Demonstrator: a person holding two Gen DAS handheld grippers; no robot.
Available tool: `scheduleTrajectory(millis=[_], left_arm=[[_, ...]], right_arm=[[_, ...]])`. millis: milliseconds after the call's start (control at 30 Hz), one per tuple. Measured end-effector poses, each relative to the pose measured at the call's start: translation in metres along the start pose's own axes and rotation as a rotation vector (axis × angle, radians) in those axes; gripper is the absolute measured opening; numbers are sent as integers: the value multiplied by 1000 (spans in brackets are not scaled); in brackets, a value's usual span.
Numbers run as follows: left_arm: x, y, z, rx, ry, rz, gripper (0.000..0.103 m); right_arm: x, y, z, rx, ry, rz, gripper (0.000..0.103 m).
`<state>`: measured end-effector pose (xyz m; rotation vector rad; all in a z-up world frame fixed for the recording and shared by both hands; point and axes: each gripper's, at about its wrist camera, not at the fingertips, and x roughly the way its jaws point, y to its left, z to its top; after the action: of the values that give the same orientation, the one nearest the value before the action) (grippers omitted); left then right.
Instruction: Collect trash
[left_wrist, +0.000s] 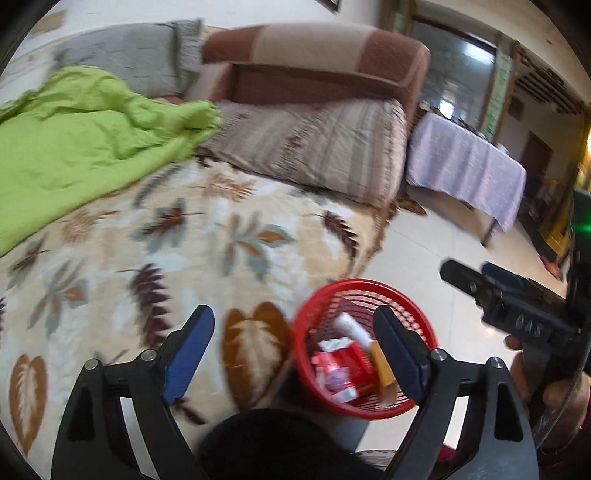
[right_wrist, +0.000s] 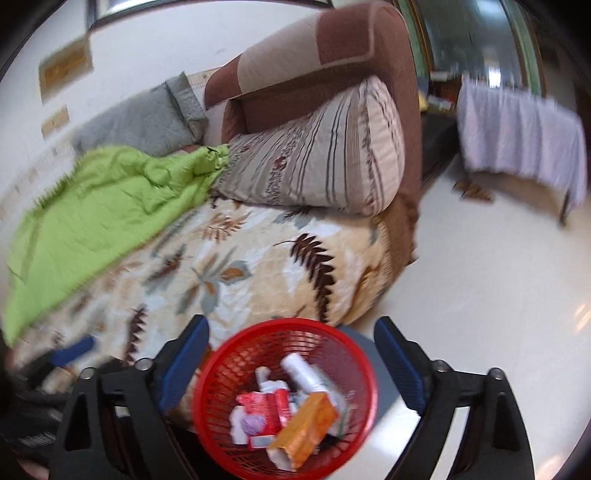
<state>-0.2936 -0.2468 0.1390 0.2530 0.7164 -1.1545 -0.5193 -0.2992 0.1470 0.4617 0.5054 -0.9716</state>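
The bed (right_wrist: 258, 258), covered by a leaf-patterned blanket (left_wrist: 184, 240), is shown with a green quilt (left_wrist: 74, 147) and a striped pillow (left_wrist: 314, 147) toward its head; no loose trash can be made out on the visible part of the blanket. A red mesh basket (right_wrist: 229, 354) stands just off the bed's near corner, on a grey support. It already holds an orange carton (right_wrist: 306, 424), a red-and-white packet (right_wrist: 266, 410) and a white tube (right_wrist: 303, 373), so collection is judged largely done, as far as is shown. The right gripper (right_wrist: 291, 365) is held above the basket, jaws wide and empty, with the trash below and between them. The left gripper (left_wrist: 295, 350) is likewise spread wide and empty, the basket lying at its right finger.
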Motion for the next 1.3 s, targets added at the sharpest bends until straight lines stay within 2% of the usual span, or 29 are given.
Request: scheduleTrajectory(millis=[67, 167, 333, 467, 567, 733, 1067, 1300], left_arm=[[-16, 16, -8, -15, -25, 38, 92], [-37, 35, -24, -31, -67, 107, 97], [-55, 54, -43, -56, -91, 181, 98], [-64, 61, -50, -46, -122, 247, 98], [-71, 66, -52, -55, -148, 263, 99], [-76, 72, -55, -52, -175, 312, 101], [-79, 60, -58, 49, -226, 419, 103], [-78, 60, -59, 54, -227, 414, 103]], right_arm=[[-6, 17, -5, -46, -1, -35, 103], [-15, 36, -14, -79, -12, -78, 103], [-26, 63, -29, -135, -17, -100, 103], [-33, 88, -39, -236, -22, -121, 103], [-41, 100, -43, -282, -49, -127, 103], [-44, 108, -46, -308, -52, -134, 103], [-39, 106, -49, -295, -23, -144, 103], [-38, 106, -49, -294, -20, -146, 103]])
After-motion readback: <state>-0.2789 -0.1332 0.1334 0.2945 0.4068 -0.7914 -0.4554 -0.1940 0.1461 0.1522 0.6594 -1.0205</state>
